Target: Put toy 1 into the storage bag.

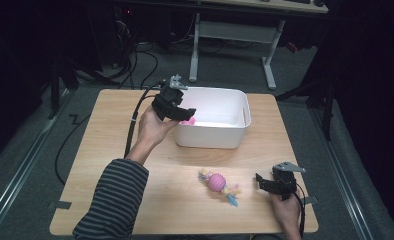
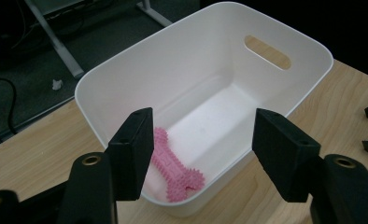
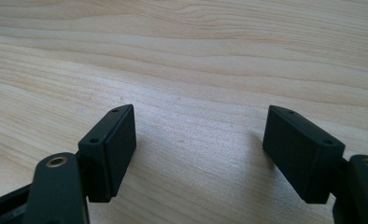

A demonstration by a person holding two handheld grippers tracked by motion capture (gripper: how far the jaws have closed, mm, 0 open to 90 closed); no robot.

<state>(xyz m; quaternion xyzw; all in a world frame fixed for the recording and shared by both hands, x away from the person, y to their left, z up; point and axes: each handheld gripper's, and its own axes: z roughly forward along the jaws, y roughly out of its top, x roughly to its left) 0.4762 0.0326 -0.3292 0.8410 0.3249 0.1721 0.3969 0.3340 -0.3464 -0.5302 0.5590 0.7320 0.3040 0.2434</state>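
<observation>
With the pink bone toy (image 2: 177, 173) already lying in the white bin (image 1: 237, 135) under your spread, empty left gripper (image 1: 185, 114), the ball toy (image 1: 217, 183) on the near tabletop (image 1: 115, 125) remains for your right gripper (image 1: 263, 181), jaws spread.

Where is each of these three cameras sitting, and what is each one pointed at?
High view: above the person's side, looking down on the table; both forearms and tools show.
Left gripper view: on the left tool, looking between its open jaws into the white bin holding a pink bone toy.
Right gripper view: on the right tool, facing bare tabletop.
Shared: bin and bone appear in the high and left gripper views.
</observation>
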